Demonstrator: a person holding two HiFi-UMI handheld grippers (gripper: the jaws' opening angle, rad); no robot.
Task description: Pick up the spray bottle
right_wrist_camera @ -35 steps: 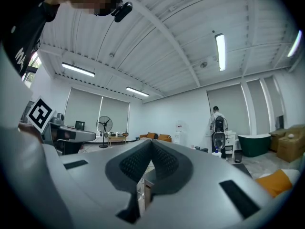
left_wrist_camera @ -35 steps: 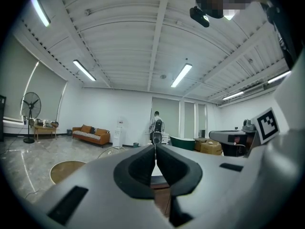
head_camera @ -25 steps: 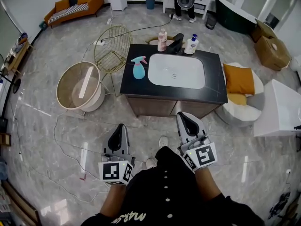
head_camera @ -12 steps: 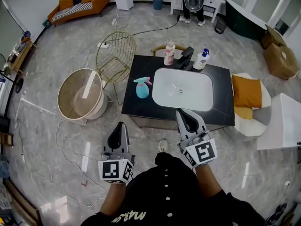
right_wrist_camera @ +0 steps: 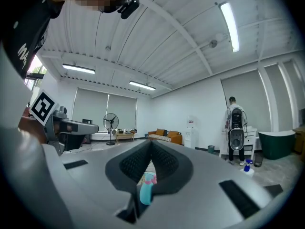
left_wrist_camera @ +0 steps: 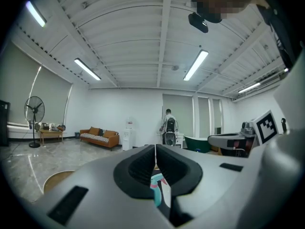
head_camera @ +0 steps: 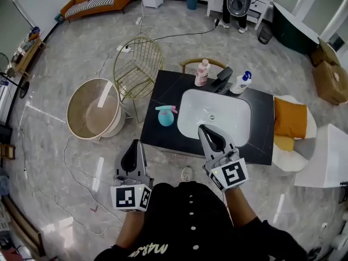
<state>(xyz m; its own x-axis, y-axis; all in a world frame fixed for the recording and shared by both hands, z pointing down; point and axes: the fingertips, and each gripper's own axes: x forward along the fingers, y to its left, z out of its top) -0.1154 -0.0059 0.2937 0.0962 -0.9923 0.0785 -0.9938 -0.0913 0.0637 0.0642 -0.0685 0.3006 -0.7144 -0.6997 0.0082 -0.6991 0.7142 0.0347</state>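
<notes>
Teal spray bottle (head_camera: 166, 116) stands on the black surface (head_camera: 162, 94); we hold left tool (head_camera: 133, 144) and right tool (head_camera: 203, 129) pressed together, empty.

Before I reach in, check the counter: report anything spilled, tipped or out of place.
Nothing stands out. The spray bottle stands upright on the black counter, left of the sink, with no spill near it. The pink bottle and pump bottle behind the sink are upright too.
</notes>
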